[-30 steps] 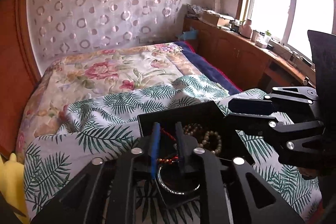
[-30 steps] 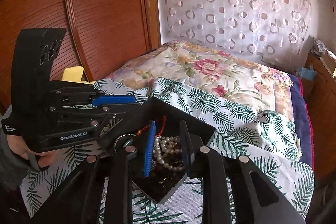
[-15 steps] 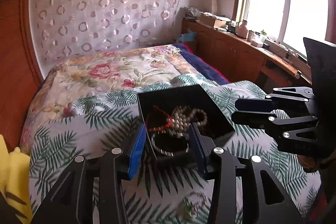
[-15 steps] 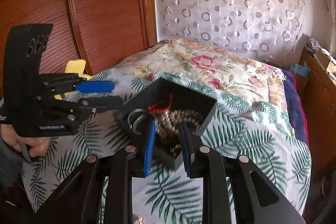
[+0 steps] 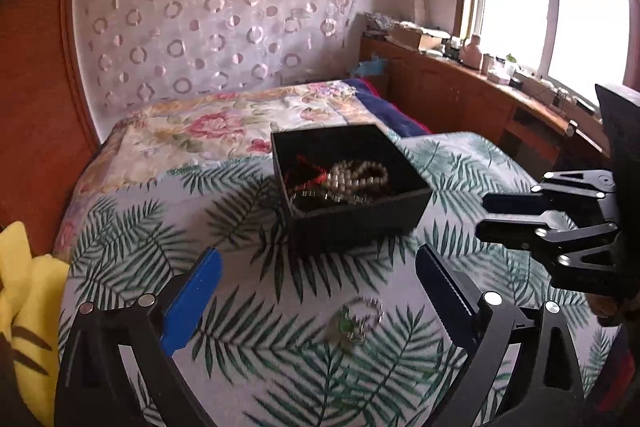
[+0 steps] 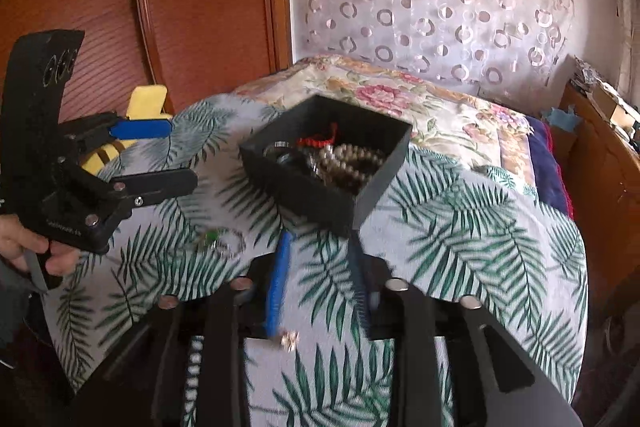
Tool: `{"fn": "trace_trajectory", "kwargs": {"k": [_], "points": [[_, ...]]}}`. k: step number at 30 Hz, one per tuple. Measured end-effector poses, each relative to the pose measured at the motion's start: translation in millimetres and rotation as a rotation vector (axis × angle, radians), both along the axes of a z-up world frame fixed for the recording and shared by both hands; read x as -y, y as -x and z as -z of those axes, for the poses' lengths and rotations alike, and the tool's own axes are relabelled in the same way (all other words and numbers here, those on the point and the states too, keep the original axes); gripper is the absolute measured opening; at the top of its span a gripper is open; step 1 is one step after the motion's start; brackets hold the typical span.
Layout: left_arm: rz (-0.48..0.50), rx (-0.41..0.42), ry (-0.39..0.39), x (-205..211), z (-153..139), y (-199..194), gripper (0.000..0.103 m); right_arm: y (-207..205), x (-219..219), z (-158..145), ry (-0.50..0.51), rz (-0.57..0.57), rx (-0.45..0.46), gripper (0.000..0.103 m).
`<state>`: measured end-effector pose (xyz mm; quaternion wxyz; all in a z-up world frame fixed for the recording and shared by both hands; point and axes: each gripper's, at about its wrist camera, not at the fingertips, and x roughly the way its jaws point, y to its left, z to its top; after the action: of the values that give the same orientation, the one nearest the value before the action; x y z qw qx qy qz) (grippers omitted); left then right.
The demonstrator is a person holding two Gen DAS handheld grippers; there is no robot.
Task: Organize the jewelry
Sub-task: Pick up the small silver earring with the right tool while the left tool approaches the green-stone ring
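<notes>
The black box [image 5: 352,183] sits on the bed [image 5: 248,291], on the palm-leaf sheet, and it holds a pearl necklace [image 5: 360,175], a red cord [image 5: 310,167] and a metal bangle [image 6: 280,151]. The left hand-held gripper [image 5: 318,291] hovers in front of the box, its jaws having just been opening, and they stand wide apart with nothing pressed between them. On the sheet below that gap lies a small silvery piece with a green stone [image 5: 354,319], loose, near the box but not touching it. The right hand-held gripper [image 6: 320,291] hangs over the sheet on the near side of the box; its jaws have just been opening too, parted a little, and they grip nothing. A tiny glinting trinket [image 6: 289,338] lies on the sheet just beside the blue pad [image 6: 277,287], and a short beaded strand [image 6: 193,367] shows low under the gripper's frame. A yellow plush [image 5: 28,307] rests at the bed's edge.
</notes>
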<state>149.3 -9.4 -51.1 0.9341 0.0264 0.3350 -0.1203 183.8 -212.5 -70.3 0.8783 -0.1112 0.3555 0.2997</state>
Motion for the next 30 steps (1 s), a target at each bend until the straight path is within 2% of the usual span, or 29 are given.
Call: {"fn": "trace_trajectory", "kwargs": {"k": [10, 19, 24, 30], "points": [[-0.014, -0.058, -0.004, -11, 26, 16, 0.095, 23, -5, 36, 0.083, -0.043, -0.075, 0.037], [-0.012, -0.115, -0.032, -18, 48, 20, 0.095, 20, -12, 54, 0.119, -0.054, -0.102, 0.037], [-0.002, -0.152, -0.053, -15, 54, 16, 0.095, 15, -11, 55, 0.128, -0.061, -0.103, 0.012], [0.051, -0.175, -0.061, -1, 56, 12, 0.095, 20, -8, 44, 0.123, -0.074, -0.065, 0.012]]}}
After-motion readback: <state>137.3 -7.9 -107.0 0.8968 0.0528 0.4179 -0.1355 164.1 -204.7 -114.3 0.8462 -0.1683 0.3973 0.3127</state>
